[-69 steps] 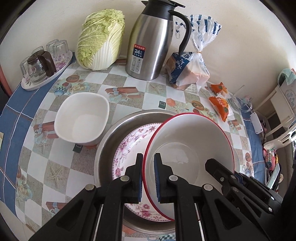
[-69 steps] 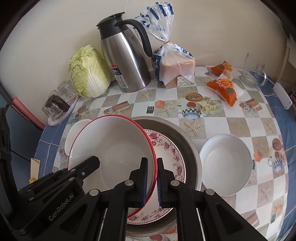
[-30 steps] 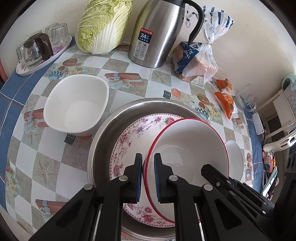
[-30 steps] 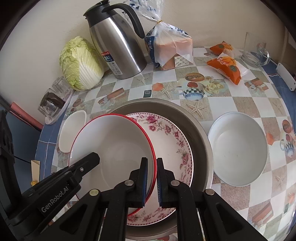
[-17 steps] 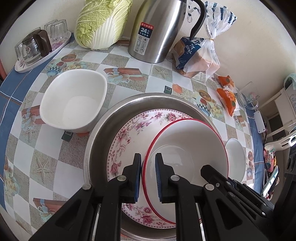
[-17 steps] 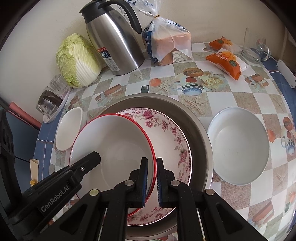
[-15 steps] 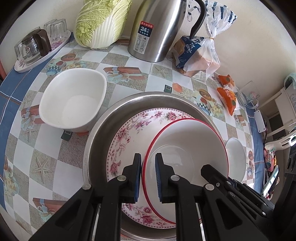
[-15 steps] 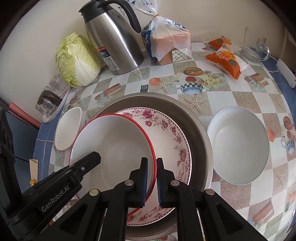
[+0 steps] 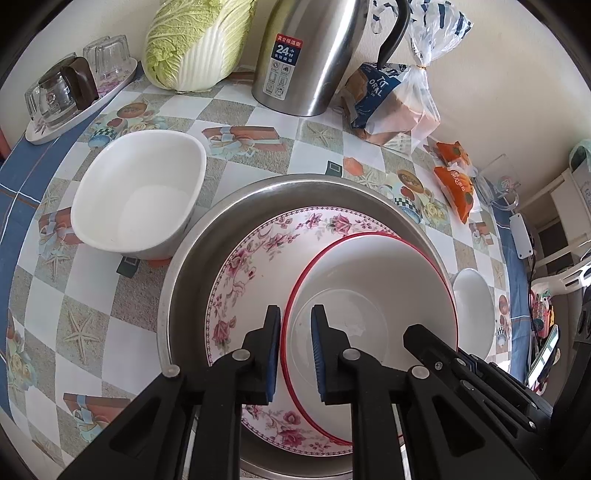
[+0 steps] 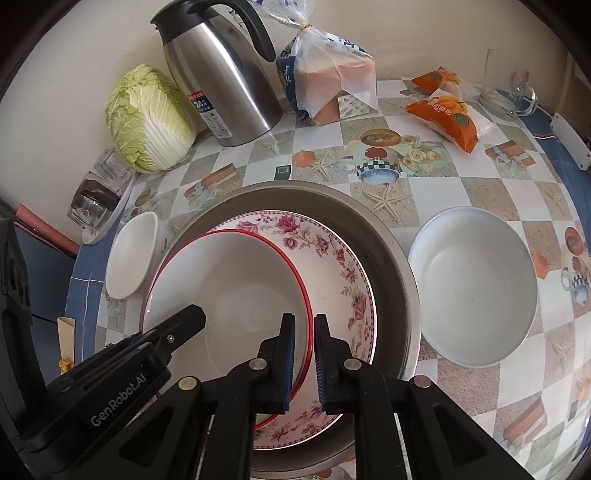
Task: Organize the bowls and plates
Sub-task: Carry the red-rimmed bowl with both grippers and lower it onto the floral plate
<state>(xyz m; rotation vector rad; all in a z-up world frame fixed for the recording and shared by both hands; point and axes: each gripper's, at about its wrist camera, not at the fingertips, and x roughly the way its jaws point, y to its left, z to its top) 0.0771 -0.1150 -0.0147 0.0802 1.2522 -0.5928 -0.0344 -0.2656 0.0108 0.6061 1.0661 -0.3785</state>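
Loosening left gripper (image 9: 294,347) and right gripper (image 10: 304,354), jaws opening astride red-rimmed bowl (image 9: 369,295) rim, risking off-centre clatter onto floral plate (image 9: 251,266).

Cabbage (image 9: 192,44), steel jug (image 9: 314,55) (labelled), bagged bread (image 10: 328,85)

A plain cream wall (image 10: 424,33) backs the table (image 10: 476,192), covered in a checked, blue-edged cloth.
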